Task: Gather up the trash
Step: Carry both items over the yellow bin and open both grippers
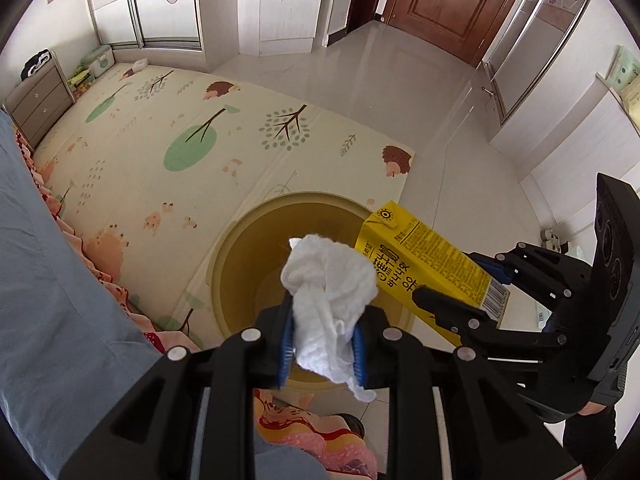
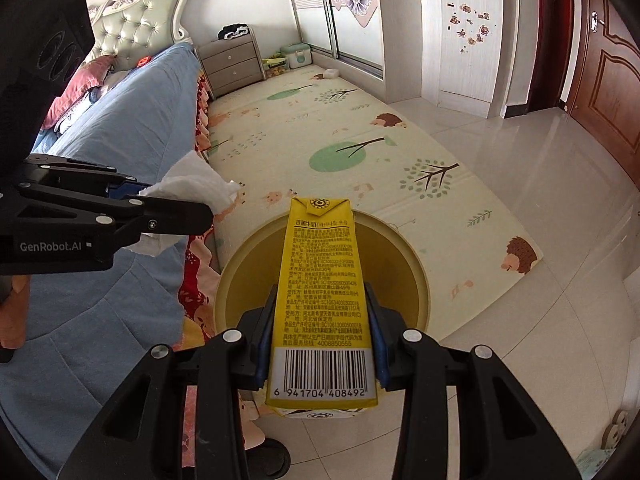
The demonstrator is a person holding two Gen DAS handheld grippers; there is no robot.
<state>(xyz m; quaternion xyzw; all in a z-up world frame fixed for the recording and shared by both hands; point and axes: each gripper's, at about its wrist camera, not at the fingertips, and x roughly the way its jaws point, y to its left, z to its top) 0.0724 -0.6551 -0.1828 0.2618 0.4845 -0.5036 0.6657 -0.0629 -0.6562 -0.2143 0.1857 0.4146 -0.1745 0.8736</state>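
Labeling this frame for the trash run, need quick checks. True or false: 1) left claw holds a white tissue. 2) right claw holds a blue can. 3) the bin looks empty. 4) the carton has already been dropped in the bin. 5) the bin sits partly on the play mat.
1) The left claw holds a crumpled white tissue. True.
2) The right claw holds a blue can. False: it grips a yellow drink carton.
3) The yellow bin looks empty. True, as far as its visible inside shows.
4) The carton has been dropped in the bin. False: it is clamped between the pads, above the bin's opening.
5) The bin sits partly on the play mat. True: it stands at the mat's corner, by the tiled floor.
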